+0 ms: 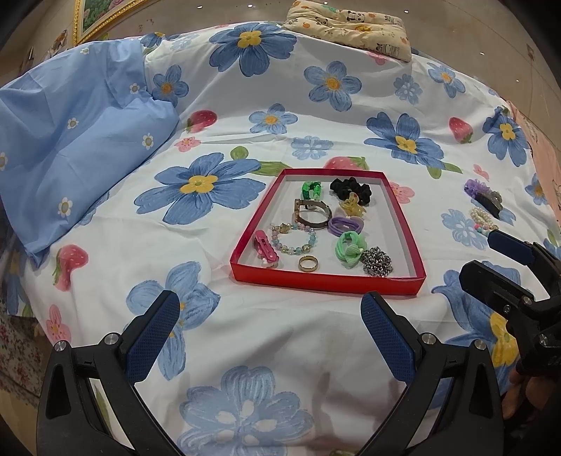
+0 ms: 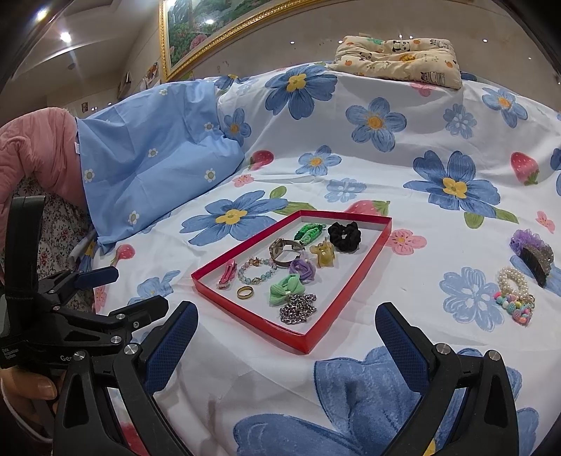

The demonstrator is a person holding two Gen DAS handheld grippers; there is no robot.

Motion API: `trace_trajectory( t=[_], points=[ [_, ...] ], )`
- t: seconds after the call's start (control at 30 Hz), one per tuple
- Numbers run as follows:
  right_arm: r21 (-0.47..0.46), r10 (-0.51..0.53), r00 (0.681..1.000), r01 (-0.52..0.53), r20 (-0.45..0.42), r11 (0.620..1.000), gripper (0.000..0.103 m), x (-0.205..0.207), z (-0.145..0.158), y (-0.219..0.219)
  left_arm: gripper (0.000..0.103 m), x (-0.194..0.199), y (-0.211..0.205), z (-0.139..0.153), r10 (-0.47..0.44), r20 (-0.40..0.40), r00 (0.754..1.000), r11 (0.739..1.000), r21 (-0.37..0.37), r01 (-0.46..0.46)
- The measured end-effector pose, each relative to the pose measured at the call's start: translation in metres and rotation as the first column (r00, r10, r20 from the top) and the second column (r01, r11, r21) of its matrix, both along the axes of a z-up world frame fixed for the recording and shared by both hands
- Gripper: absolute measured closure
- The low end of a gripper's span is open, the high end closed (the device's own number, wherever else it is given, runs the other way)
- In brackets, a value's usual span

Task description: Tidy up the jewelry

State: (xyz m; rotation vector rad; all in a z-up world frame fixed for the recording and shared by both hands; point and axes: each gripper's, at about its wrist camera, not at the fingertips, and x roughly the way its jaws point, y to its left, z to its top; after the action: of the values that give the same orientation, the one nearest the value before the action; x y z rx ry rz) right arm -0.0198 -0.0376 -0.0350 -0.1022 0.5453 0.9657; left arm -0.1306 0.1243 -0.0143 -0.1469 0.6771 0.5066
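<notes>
Jewelry and hair accessories fill a shallow red cardboard tray lying on a white bedsheet printed with blue flowers and strawberries: a black fabric scrunchie, a green braided band, a brown-strapped wristwatch, a yellow translucent claw clip, a purple hair tie, a pastel beaded bracelet, a pink hair clip, a gold ring, a mint-green bow tie and a coiled silver chain. Outside the tray, well to its right, lie a purple scrunchie partly covered by a dark claw clip, and a pearl bracelet touching a cluster of multicoloured beads; how many separate pieces make up that cluster is hard to tell. The left gripper hovers near the tray's front edge, its blue-padded jaws spread wide and holding nothing. The right gripper is likewise wide open and empty above the sheet by the tray's near corner. A hand gripping the left tool is cut off at the right view's lower-left edge. A light-blue pillow lies at left, a cream cartoon-print cushion at the bed's far end, and a gold-framed painting is only partly in frame.
</notes>
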Motion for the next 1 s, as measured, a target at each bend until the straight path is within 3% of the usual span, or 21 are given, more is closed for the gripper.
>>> trace_trajectory(
  t=[1.0],
  points=[
    [-0.003,0.005,1.0,-0.005,-0.012,1.0,0.001,0.003,-0.0007,0.0019,0.0,0.0036,0.0009,0.0001,-0.006,-0.006,1.0,1.0,0.013,0.006]
  ],
)
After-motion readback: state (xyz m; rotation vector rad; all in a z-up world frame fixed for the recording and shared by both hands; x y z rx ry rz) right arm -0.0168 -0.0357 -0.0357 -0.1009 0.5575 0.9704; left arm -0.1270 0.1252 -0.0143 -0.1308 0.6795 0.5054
